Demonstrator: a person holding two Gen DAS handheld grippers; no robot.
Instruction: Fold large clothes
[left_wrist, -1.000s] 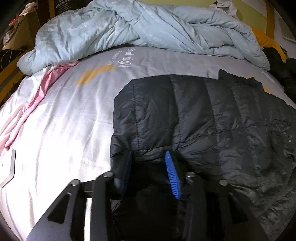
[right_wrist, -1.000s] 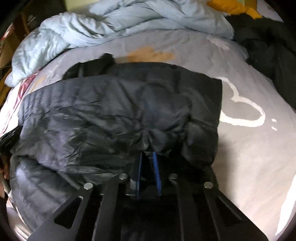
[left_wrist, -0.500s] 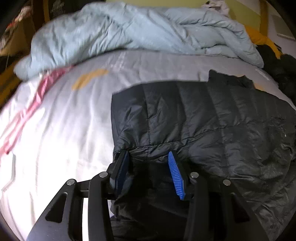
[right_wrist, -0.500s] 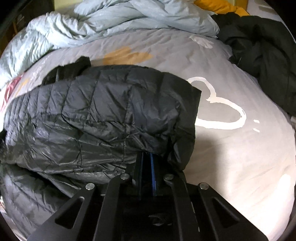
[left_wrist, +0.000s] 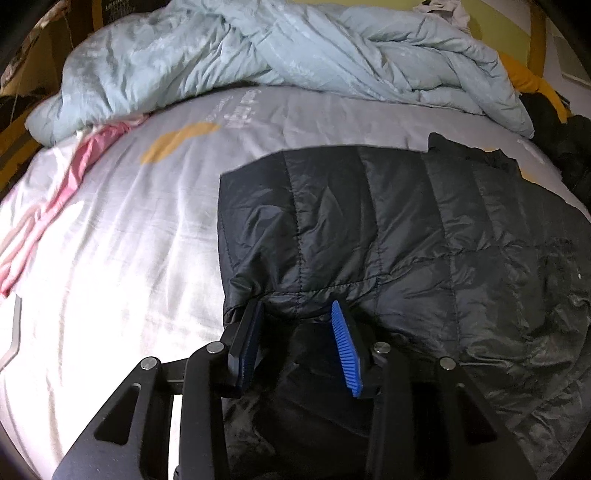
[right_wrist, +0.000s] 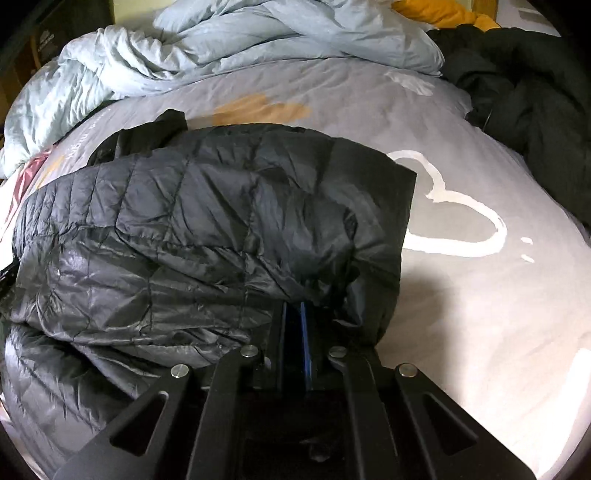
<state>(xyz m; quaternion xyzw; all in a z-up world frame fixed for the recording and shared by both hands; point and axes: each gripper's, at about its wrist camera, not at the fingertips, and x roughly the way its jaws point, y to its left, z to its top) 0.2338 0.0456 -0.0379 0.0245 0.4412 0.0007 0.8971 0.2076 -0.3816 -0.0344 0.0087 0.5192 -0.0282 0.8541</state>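
Left tongs (left_wrist: 297, 314) are sitting spread over the black puffer jacket (left_wrist: 406, 229) hem; right tongs (right_wrist: 293, 314) are pinching its folded edge.

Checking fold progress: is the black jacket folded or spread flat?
Folded over. The jacket has its near part doubled onto itself, and the right gripper is shut on its edge.

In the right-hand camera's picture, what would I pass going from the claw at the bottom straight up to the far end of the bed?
Right claw, shut on the black puffer jacket → mustard patch printed on the grey bedsheet → crumpled light blue duvet.
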